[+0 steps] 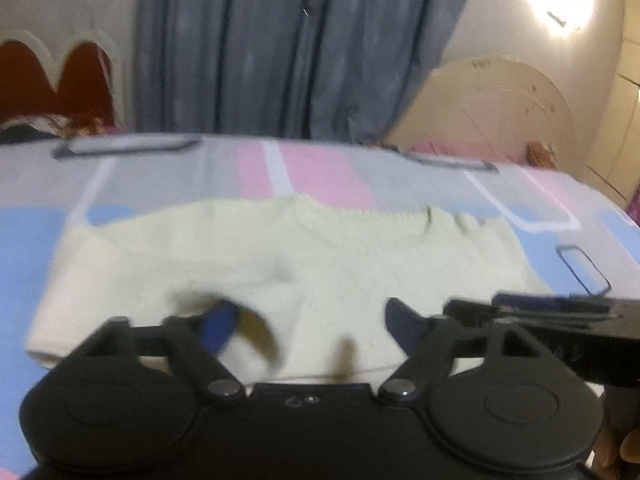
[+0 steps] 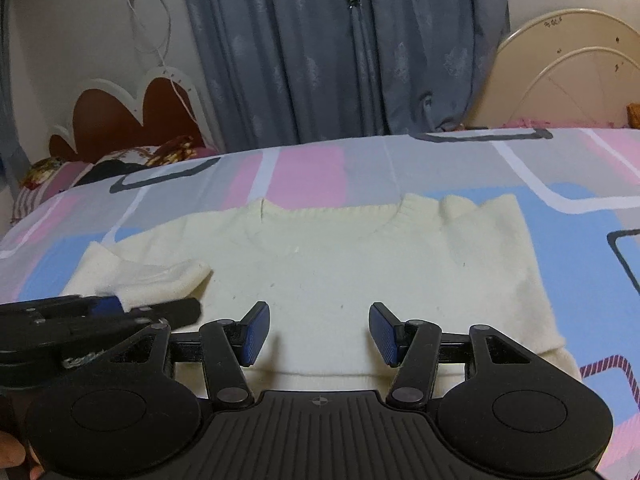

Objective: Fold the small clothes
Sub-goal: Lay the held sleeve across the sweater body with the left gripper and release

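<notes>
Both views cut off the sweater's (image 2: pixel 360 272) near hem.

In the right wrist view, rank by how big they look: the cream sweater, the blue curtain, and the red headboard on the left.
1. cream sweater and blue curtain: similar spread in frame, and the sweater lies much nearer, so I won't rank them.
2. red headboard: clearly smallest.
</notes>
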Demonstrator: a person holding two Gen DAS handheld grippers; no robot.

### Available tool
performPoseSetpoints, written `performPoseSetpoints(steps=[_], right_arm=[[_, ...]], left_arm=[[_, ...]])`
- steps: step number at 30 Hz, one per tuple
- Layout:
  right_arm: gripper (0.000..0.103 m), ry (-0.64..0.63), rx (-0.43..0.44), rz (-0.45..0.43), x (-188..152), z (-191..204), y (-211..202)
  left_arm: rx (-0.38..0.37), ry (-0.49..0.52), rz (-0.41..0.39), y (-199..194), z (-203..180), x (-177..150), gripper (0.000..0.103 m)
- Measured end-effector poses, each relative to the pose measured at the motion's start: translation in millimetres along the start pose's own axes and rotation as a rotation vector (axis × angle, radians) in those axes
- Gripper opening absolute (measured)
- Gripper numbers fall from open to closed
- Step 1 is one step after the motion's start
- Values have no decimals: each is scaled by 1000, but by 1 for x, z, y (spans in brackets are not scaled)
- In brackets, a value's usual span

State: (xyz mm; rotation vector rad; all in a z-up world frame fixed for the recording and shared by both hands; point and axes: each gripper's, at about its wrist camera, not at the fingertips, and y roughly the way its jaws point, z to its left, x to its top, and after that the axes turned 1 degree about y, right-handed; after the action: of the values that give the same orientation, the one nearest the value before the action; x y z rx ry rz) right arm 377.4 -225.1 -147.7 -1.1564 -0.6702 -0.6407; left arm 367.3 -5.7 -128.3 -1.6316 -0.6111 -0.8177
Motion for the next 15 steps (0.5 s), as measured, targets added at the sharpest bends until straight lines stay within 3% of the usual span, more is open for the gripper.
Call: performPoseSetpoints(steps=[5,9,15], right_arm=[[55,-26,44,6,0,13,4],[55,-102,93,8,-2,39,9],[55,-269,157,6,-19,96,20]], left_arm=[[58,-64,-14,-26,24,-2,81],[173,-103,-43,-45,59,-7,82],[276,-102,37,-43,96,-26,77]])
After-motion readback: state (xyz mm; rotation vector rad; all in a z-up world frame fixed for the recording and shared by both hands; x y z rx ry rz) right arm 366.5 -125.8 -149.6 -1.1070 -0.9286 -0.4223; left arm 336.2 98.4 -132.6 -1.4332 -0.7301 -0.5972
